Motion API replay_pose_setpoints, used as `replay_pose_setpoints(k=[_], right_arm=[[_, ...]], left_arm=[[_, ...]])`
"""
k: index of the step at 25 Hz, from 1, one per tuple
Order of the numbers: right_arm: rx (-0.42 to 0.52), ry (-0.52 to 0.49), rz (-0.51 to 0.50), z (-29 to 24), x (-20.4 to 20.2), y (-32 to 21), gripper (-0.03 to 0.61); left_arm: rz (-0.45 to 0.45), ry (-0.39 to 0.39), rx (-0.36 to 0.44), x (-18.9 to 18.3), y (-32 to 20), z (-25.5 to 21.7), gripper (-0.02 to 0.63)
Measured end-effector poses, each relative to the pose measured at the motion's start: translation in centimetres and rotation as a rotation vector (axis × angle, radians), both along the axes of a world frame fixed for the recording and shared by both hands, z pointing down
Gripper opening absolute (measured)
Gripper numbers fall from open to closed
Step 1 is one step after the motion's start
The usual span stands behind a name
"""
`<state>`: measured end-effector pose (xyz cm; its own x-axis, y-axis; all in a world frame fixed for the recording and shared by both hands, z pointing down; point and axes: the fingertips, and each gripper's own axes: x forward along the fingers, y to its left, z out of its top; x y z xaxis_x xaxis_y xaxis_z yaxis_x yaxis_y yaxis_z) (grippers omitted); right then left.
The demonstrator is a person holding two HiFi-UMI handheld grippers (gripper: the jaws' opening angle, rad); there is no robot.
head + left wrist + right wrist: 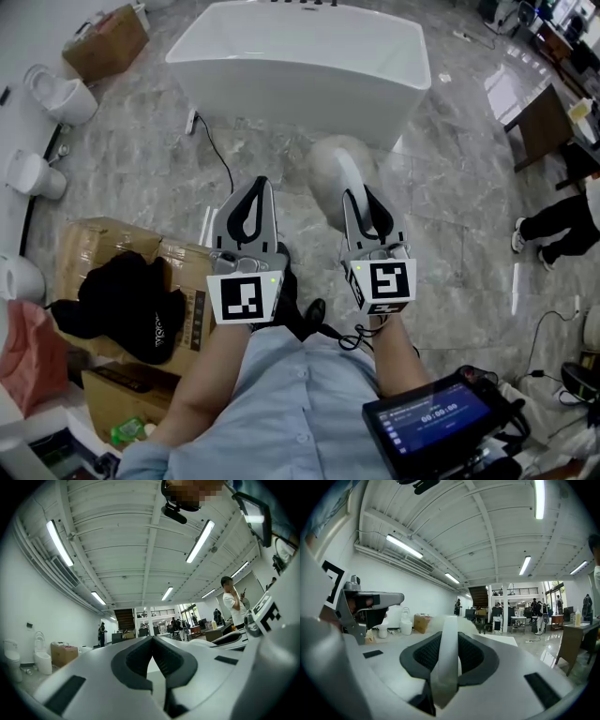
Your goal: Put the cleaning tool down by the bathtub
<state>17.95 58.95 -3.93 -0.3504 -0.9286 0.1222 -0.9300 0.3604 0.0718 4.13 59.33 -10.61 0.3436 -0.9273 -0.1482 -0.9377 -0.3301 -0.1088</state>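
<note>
The cleaning tool has a flat white handle (446, 658) and a pale fluffy head (330, 176). My right gripper (366, 193) is shut on the handle, which stands up between its dark pads (474, 654). In the head view the fluffy head hangs over the marble floor, a little short of the white bathtub (281, 82). My left gripper (255, 184) is level with the right one and to its left. It is shut, with its tips (152, 639) meeting and nothing between them. Both grippers point toward the tub.
Cardboard boxes (183, 281) with a black garment (131, 302) lie at the left by my feet. White toilets (61, 96) line the left wall. A cable (221, 155) runs over the floor before the tub. A person's legs (555, 225) and a table (544, 122) are at the right.
</note>
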Motion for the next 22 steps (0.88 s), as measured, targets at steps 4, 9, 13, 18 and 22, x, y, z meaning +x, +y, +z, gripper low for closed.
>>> replay_pose_setpoints(k=[4,9,13,18,22], right_arm=[[-0.025,0.008,0.007,0.9,0.1,-2.2,0.106],[-0.067,-0.016,0.023,2.7,-0.4,-7.2,0.106],[-0.102,-0.015,0.035,4.3,-0.9,-12.2,0.106],[-0.097,-0.004,0.016,4.3,-3.4,-19.9,0.106],[-0.081,0.006,0.006,3.2,-5.4,-25.3,0.106]], left_arm=[[-0.017,0.011,-0.006,-0.9,-2.3,0.5,0.015],[-0.031,0.011,-0.028,-2.6,-7.0,1.9,0.014],[-0.045,0.006,-0.058,-4.3,-11.8,3.3,0.015],[-0.055,0.012,-0.059,-7.0,-19.7,3.5,0.014],[-0.055,0.032,-0.039,-8.6,-25.3,2.6,0.015]])
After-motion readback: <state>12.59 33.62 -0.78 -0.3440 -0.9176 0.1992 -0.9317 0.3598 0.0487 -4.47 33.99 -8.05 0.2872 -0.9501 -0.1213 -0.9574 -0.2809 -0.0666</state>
